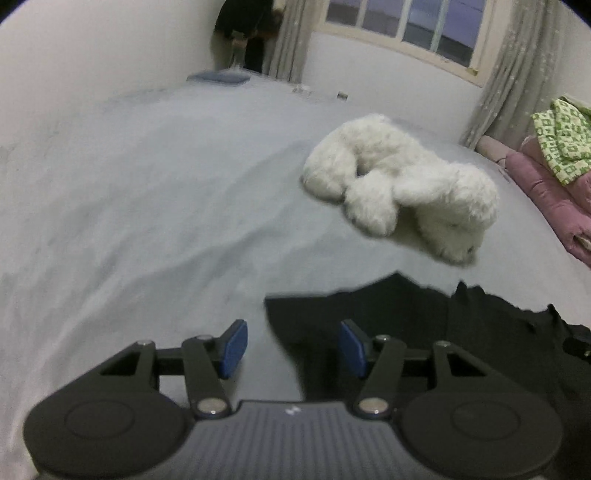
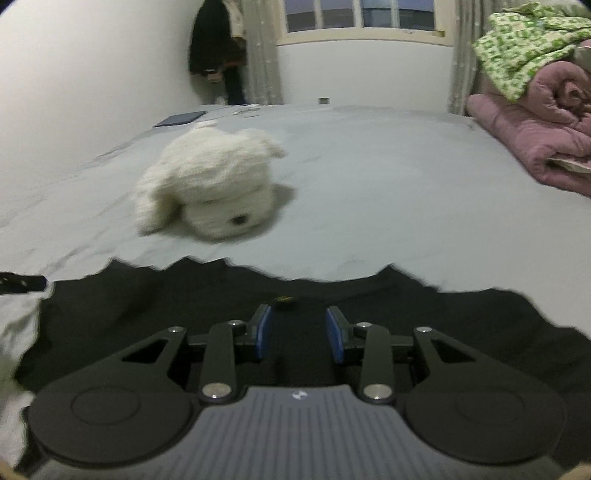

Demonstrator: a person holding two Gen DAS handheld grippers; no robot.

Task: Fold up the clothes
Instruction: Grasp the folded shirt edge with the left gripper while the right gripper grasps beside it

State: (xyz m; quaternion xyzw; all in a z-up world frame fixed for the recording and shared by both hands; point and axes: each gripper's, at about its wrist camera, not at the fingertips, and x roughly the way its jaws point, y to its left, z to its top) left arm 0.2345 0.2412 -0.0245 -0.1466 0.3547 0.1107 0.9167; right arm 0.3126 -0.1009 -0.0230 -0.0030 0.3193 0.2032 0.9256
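A black garment lies spread flat on the light grey bed sheet, with a wavy far edge. My left gripper hovers open over the garment's left edge; its blue pads stand well apart with nothing pinched. In the right wrist view the same black garment fills the foreground and shows a small yellow label. My right gripper is open just above the cloth, with its blue pads apart and not pressing on any fabric.
A white plush toy lies on the bed beyond the garment. A pink quilt with a green patterned cloth on top is piled at the right. Curtains and a window are at the back.
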